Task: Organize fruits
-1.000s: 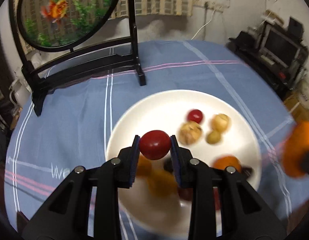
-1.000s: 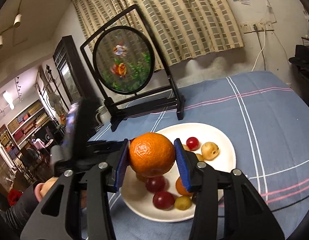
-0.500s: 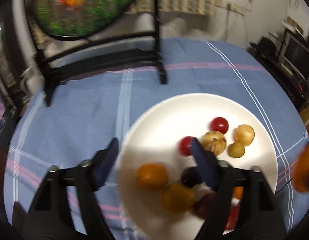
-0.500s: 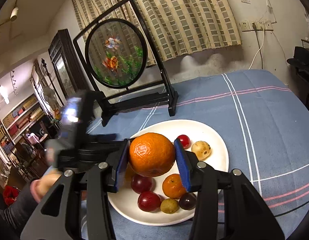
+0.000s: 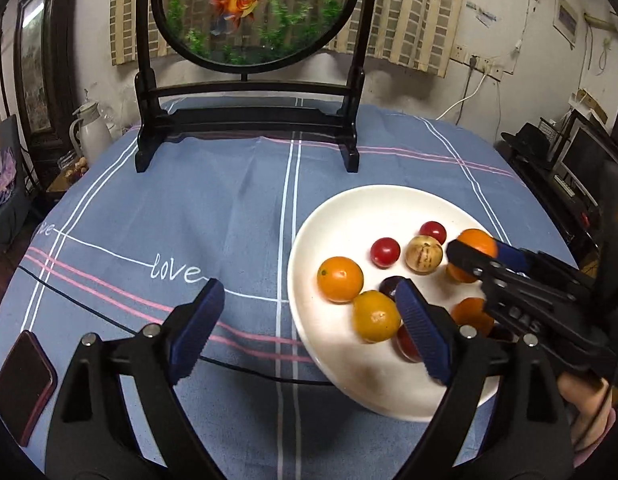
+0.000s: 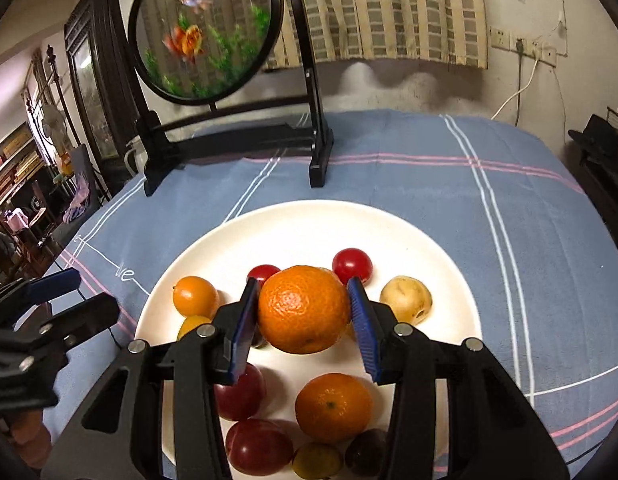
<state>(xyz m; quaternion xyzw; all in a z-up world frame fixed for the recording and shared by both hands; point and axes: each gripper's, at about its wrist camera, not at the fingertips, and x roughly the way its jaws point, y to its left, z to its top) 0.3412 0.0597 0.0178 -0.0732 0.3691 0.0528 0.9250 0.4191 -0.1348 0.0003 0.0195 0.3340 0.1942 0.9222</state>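
White plate: round white ceramic plate (image 6: pixel 449 264) lies on the blue checked tablecloth (image 5: pixel 213 208) with pink and white stripes; it carries a loose group of small fruits
Left gripper: black two-finger gripper with blue pads (image 5: pixel 305 330) hovers over the near left rim of the plate; its jaws have just been opening and stand wide apart with nothing between them; one pad is above the cloth, the other above the fruits
Right gripper: second black gripper with blue pads (image 6: pixel 305 316) is closed on a large round orange mandarin (image 6: pixel 304 309), both pads pressing its sides; the mandarin hangs above the middle of the plate
Fruits on plate: small round red cherry tomato (image 5: pixel 385 252) beside a pale brown wrinkled fruit (image 5: pixel 424 254); small smooth orange kumquat (image 5: pixel 340 279) near the left edge; yellow-orange fruit (image 5: pixel 376 316) just in front of it; dark red plums (image 6: pixel 239 396) at the near rim
Cloth: dark red flat phone (image 5: pixel 23 384) lies at its near left; black wooden stand with a round goldfish panel (image 5: pixel 249 12) stands at the far side
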